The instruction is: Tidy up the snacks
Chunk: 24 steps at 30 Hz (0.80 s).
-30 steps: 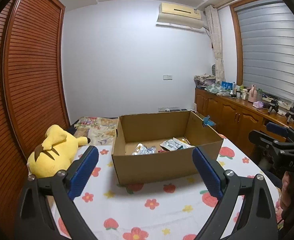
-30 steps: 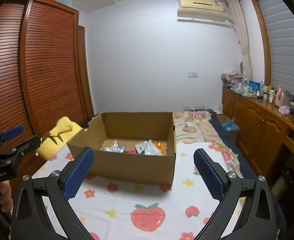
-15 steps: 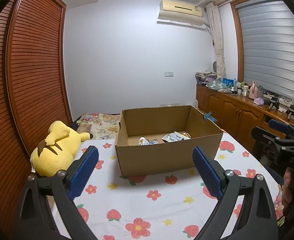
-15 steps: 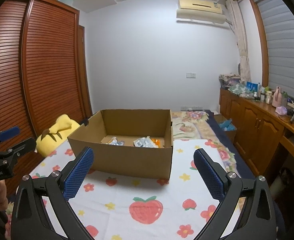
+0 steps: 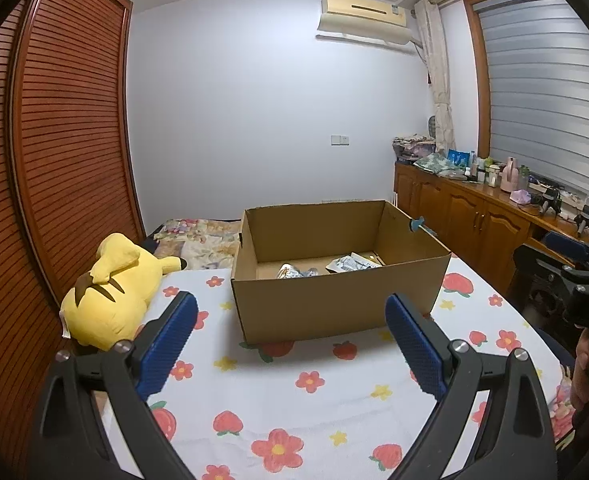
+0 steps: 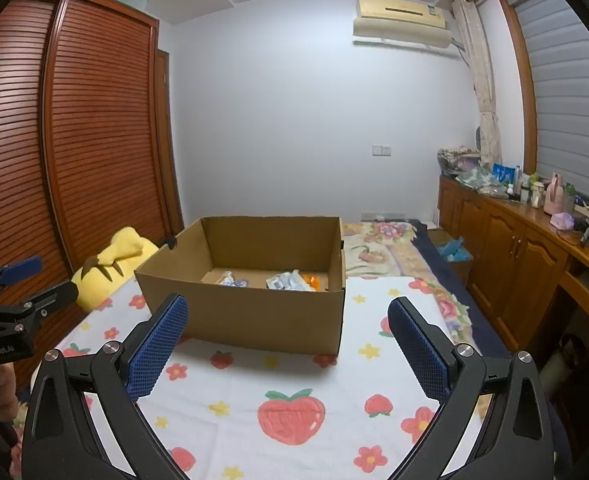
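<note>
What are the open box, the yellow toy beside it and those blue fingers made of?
The box looks like plain brown corrugated cardboard, matte, with creased walls. The yellow toy seems soft plush fabric, judging by its rounded, fuzzy shape. The blue fingers carry dimpled pads, probably rubber or soft plastic, on black frames.

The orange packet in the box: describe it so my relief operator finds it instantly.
Find the open cardboard box on the strawberry-print sheet. On the box floor, look to the right-hand end in the right wrist view. The orange packet lies beside the silvery wrappers, the only orange item there.
</note>
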### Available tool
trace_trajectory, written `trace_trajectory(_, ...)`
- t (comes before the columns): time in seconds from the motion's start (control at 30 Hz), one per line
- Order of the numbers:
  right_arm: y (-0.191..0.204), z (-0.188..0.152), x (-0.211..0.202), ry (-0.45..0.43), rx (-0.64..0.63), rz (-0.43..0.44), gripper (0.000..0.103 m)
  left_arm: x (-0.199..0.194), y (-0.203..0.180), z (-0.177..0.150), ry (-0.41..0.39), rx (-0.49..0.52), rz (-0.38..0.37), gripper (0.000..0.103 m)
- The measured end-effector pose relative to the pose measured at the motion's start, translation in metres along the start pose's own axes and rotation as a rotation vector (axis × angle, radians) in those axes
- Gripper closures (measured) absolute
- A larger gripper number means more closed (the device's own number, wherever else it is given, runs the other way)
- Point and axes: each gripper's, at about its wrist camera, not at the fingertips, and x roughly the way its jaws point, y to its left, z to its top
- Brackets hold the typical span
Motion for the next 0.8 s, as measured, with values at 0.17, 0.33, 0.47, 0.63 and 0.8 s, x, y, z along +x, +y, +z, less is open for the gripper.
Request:
trace_trajectory(0.17, 0.0003, 0.0000, 0.0001, 0.001, 0.001, -0.003, 0.001, 0.0002, 0.0000, -0.0007, 0.002, 0.002, 0.001, 0.007)
trace_trajectory(0.33, 0.0000, -0.0008, 0.0003, 0.001, 0.001, -0.002, 0.001, -0.0007, -0.0003, -0.0016, 0.003, 0.006, 0.002, 0.007)
trace_trajectory(0.47, 0.0000, -0.0011, 0.0005, 0.005, 0.001, -0.002, 0.001, -0.0010, 0.0006, -0.0022, 0.004, 0.004, 0.004, 0.007)
trace_trajectory(0.63, 0.0001, -0.0037, -0.0007, 0.004, 0.005, -0.002, 0.001, -0.0010, 0.0005, -0.0021, 0.005, 0.004, 0.003, 0.007)
trace_trajectory(0.8, 0.0003, -0.0054, -0.0013, 0.005, 0.003, -0.002, 0.001, -0.0032, 0.0018, -0.0024, -0.001, 0.004, 0.001, 0.007)
